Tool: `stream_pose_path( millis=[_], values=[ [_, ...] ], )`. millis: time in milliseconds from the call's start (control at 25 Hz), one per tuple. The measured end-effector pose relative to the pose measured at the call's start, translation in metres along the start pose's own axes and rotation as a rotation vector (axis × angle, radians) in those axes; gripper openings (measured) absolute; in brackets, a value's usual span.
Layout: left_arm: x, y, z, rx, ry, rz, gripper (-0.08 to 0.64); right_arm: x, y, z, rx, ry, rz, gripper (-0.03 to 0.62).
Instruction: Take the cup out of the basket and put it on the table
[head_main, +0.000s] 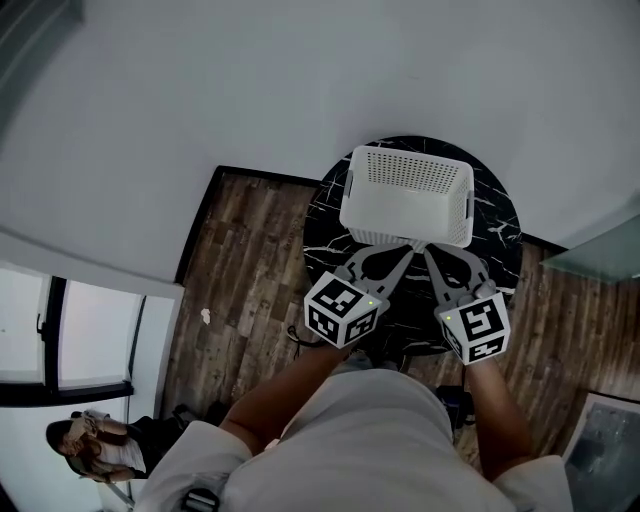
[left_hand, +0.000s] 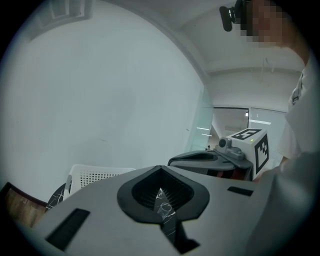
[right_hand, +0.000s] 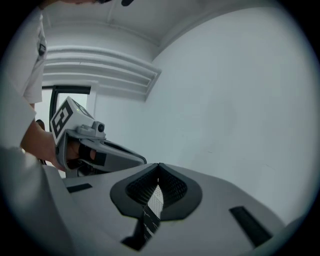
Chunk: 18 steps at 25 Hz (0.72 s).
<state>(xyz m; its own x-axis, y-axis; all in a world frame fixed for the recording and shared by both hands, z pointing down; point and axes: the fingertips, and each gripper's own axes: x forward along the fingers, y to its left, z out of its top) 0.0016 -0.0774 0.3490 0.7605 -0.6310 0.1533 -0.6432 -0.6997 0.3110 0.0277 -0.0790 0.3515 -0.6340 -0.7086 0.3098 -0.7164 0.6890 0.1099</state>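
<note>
Basket (head_main: 408, 195) sits on table (head_main: 503, 222), toward its far side. Left gripper (head_main: 407, 249) and right gripper (head_main: 428, 251) lie side by side before basket, tips at its near wall. Wall (head_main: 250, 90) behind basket. Person (head_main: 85, 445) far left, nearer than basket.

Soft, even indoor light with no hard shadows. The window (head_main: 95, 335) at the head view's lower left is blown out white; the basket (head_main: 408, 190) looks crisp. All views bow at their edges; both gripper views have black corners.
</note>
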Motion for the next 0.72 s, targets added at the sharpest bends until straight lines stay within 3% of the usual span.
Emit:
stream_pose_path(
  millis=[720],
  values=[
    [-0.034,-0.05,0.051,0.052,-0.145,-0.05,-0.002,-0.058,0.022,0.066,0.065,-0.177,-0.014,0.006]
  ],
)
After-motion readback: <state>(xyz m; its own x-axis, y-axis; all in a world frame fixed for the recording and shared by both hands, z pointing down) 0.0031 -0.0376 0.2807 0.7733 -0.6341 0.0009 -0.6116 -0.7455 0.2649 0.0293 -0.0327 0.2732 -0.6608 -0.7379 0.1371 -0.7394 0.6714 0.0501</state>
